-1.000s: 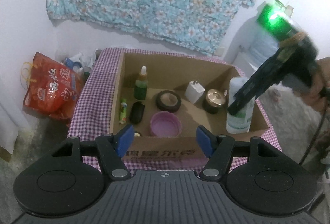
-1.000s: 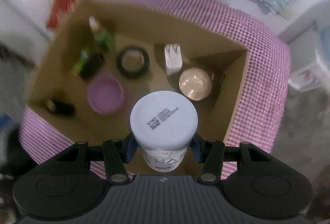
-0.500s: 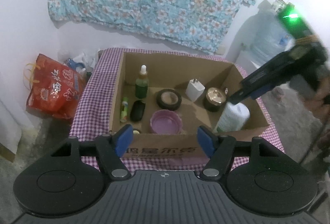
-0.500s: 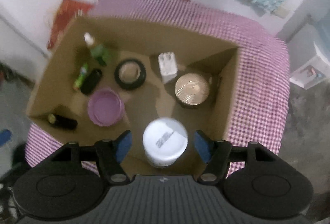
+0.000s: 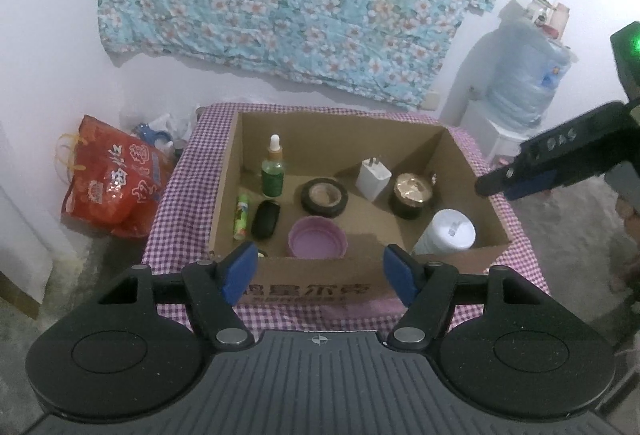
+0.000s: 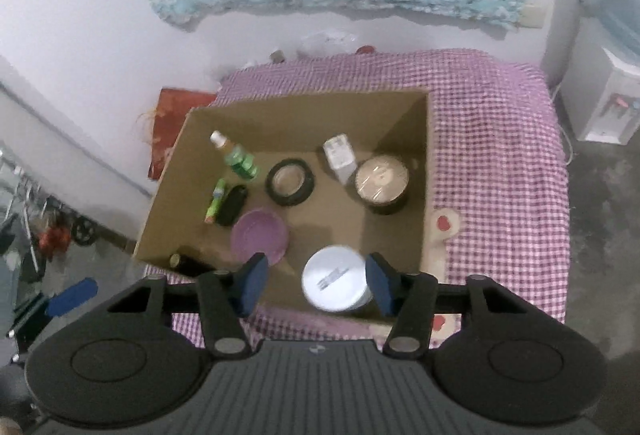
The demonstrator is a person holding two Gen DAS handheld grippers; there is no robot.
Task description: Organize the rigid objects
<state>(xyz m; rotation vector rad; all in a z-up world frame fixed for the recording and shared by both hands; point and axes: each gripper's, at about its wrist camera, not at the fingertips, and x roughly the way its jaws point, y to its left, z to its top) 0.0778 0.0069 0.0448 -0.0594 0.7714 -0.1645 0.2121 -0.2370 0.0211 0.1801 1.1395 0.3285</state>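
The left gripper (image 5: 318,269) was held spread and empty before the cardboard box (image 5: 320,289). The white bottle (image 6: 336,283) was stood in the box's near right corner, while the right gripper (image 6: 316,285), empty above it, was being closed.

box (image 5: 456,155): matt cardboard | tablecloth (image 6: 500,139): checked woven cloth | white bottle (image 5: 450,231): smooth plastic

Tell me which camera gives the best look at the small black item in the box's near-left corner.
The right wrist view: the black item lies in the open, its pale round end showing. In the left wrist view, the left gripper's blue finger hides nearly all of it.
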